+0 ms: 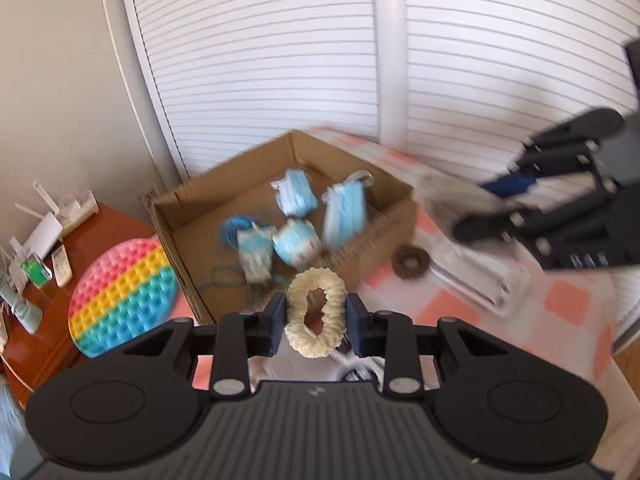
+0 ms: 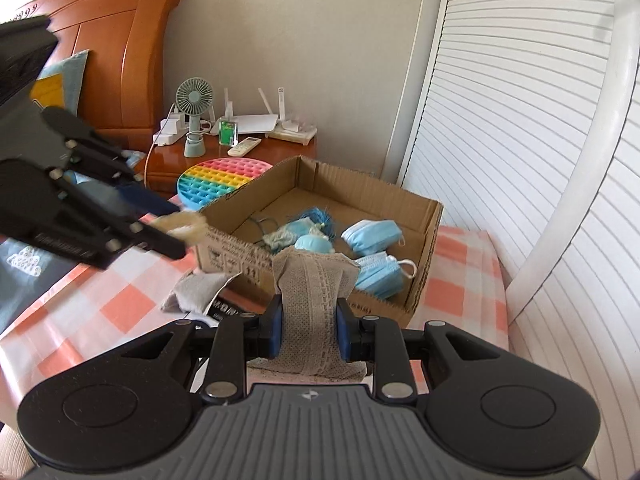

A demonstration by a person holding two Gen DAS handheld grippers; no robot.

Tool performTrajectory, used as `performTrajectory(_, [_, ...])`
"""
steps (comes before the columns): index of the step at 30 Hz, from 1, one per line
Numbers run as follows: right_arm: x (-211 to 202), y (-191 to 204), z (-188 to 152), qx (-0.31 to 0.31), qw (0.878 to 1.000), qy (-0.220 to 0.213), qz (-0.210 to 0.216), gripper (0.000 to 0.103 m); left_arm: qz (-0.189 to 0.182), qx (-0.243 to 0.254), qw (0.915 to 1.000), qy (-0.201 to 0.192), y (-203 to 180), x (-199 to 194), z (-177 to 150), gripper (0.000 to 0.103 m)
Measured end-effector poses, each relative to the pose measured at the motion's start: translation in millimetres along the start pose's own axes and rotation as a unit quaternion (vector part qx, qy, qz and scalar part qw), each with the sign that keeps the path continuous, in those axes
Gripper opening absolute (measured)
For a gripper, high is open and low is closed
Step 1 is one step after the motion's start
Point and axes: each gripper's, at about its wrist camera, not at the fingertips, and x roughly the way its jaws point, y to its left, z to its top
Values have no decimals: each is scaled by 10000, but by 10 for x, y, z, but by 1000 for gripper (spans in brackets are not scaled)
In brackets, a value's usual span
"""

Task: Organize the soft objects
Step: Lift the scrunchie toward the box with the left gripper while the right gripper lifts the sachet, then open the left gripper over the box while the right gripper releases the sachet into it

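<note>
My left gripper point(image 1: 317, 316) is shut on a cream fluffy scrunchie point(image 1: 317, 312), held in the air just in front of the cardboard box point(image 1: 384, 232). In the right wrist view that gripper point(image 2: 176, 232) comes in from the left with the scrunchie point(image 2: 184, 226) near the box's front left corner. My right gripper point(image 2: 309, 330) is shut on a folded beige knitted cloth point(image 2: 316, 292), lifted before the box point(image 2: 424, 276). Inside the box lie blue face masks point(image 2: 372, 236), a light blue soft toy point(image 1: 296, 242) and blue string point(image 1: 236, 228).
A brown scrunchie point(image 1: 412, 262) and a grey pouch point(image 2: 198, 286) lie on the orange-checked bed cover point(image 2: 120, 308). A rainbow pop-it pad point(image 1: 120, 296) leans beside the box. The wooden nightstand point(image 2: 168, 158) carries a fan, router and remote. White louvred doors point(image 2: 520, 140) stand behind.
</note>
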Motion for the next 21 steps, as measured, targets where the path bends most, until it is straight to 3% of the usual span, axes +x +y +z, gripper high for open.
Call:
performTrajectory(4, [86,-57,82,17,10000,-1,-31,30,202,-182,9995,-136,164,217,232,32])
performTrajectory(5, [108,-70,103,26,10000,-5,-38,30,291,-251,9991,-179,203,275,270,38])
performTrajectory(7, [166,-94,150,41,10000,-6,-51,30,409,-336,9981,-301,260,370,309,54])
performTrajectory(9, [225,-110,191,61,10000,1,-54,30,533,-448,9968,-400,310,417,300,85])
performTrajectory(14, [371,-118,293,71,10000,35,-33,30,661,-767,9939,-427,349,282,103,94])
performTrajectory(21, [598,-82,547,56,10000,56,35,30,819,-1158,9883,-552,201,-251,-427,102])
